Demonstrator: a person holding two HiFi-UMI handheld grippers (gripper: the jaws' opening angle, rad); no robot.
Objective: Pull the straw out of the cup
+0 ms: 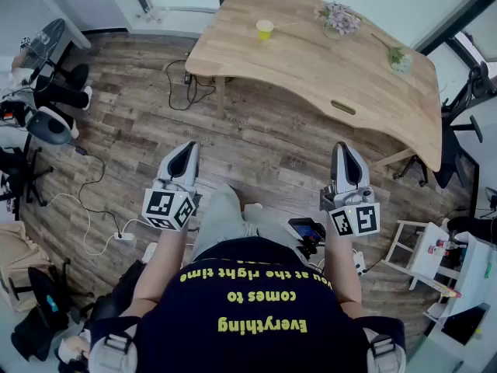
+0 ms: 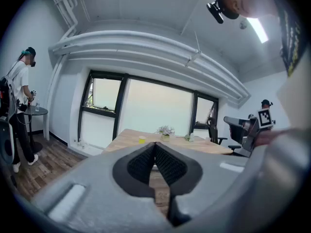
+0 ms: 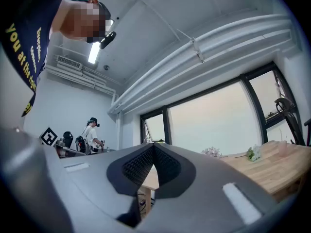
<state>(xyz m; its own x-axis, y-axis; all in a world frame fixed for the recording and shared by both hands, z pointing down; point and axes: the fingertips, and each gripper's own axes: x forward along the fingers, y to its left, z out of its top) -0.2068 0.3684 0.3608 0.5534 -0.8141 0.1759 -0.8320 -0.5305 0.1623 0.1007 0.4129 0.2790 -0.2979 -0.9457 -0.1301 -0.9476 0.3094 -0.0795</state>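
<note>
The straw point(image 1: 286, 26) leaned in the cup point(image 1: 265, 29) on the bench point(image 1: 326, 76); your left hand-held gripper point(image 1: 189, 149) and right hand-held gripper point(image 1: 345, 149) were pressed together, empty.

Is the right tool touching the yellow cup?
Apart. In the head view, wooden floor lies between the right tool and the yellow cup, which stands on the table.

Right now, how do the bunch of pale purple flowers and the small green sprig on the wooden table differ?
The bunch of pale purple flowers is fuller; the small green sprig is thin and sparse. The bunch stands close to the yellow cup; the sprig stands farther right, near the table's edge. Both stand on the light wooden table.
</note>
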